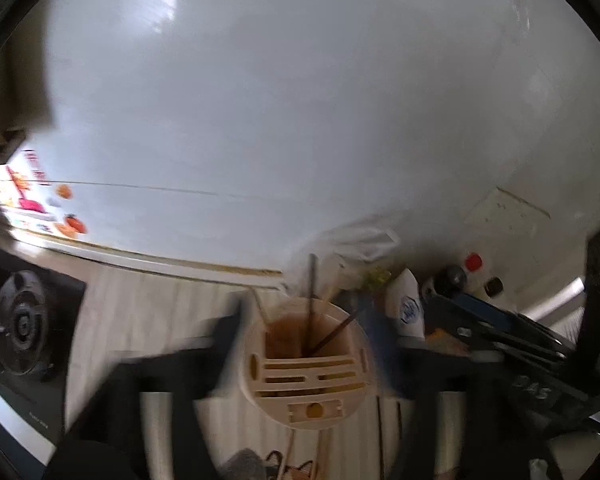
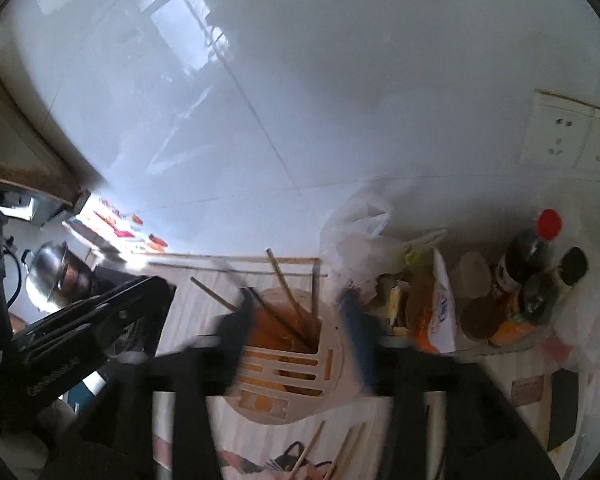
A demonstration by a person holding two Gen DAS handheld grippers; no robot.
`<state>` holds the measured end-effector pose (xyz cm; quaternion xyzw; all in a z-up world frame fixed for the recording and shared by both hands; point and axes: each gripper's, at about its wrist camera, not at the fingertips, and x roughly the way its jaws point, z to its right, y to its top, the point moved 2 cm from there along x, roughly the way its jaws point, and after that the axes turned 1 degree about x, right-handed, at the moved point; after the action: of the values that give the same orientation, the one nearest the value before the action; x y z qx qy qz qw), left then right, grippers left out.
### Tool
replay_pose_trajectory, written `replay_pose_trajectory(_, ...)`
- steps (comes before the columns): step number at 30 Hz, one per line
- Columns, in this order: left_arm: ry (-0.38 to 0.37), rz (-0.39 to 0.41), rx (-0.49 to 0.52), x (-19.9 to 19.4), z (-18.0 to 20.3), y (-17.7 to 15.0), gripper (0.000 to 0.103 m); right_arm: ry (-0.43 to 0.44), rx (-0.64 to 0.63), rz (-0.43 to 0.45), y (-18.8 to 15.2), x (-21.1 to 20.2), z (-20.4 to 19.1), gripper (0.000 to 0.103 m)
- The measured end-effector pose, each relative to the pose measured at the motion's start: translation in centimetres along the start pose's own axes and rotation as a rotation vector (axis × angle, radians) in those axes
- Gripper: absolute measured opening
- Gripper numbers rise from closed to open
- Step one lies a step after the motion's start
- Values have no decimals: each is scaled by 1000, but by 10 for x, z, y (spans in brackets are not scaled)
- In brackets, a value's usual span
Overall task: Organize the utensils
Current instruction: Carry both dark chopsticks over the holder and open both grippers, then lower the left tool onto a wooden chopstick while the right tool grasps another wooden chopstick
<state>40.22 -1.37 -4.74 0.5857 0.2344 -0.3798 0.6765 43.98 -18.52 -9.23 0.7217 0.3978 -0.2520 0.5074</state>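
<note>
A cream utensil holder (image 1: pixel 304 376) (image 2: pixel 288 368) with slots in its top stands on the striped counter, blurred in both views. Several brown chopsticks (image 1: pixel 311 300) (image 2: pixel 284 292) stand upright or lean in its round compartment. More loose chopsticks (image 1: pixel 380 428) (image 2: pixel 312 448) lie on the counter in front of it. My left gripper (image 1: pixel 304 344) is open, its fingers apart on either side of the holder as seen from above, with nothing gripped. My right gripper (image 2: pixel 296 334) is open too, above the same holder. Each gripper shows at the edge of the other's view.
A gas burner (image 1: pixel 20 320) and a steel pot (image 2: pixel 52 276) sit to the left. To the right are a plastic bag (image 2: pixel 360 220), food packets (image 2: pixel 440 312) and dark bottles (image 2: pixel 532 252). A white tiled wall with a socket (image 2: pixel 560 136) is behind.
</note>
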Motion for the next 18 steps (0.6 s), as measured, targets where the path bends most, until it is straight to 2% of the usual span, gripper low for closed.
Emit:
replay_pose_trajectory(2,29,41,-16,-10,-7,-5,86,-8,13,30,-6,-15,6,60)
replay_pose_trajectory(4,72,59,-27,-16,-14,-14,97,-15,31,45,-14,-26,13,61)
replay_pose_trajectory(5,98,67,-31,-18,-19,-22,103,-33,40,57,-21,-31,18,68)
replay_pose_trajectory(6,121,74,-31,-18,-22,-30,103,-49,49,65,-27,-35,24,75)
replay_pose_trajectory(8,173,75,-24,-16,-25,-49,103,-62,70,75,-45,-39,37,79)
replay_pose_trajectory(10,187,46,-24,-4,-29,-69,103,-102,93,72,-69,-36,54,86)
replay_pose_trajectory(12,214,-18,-18,15,-33,-93,103,-128,118,53,-90,-28,72,93)
replay_pose_trajectory(18,279,-158,43,71,-32,-160,103,-187,161,-73,-162,20,113,94)
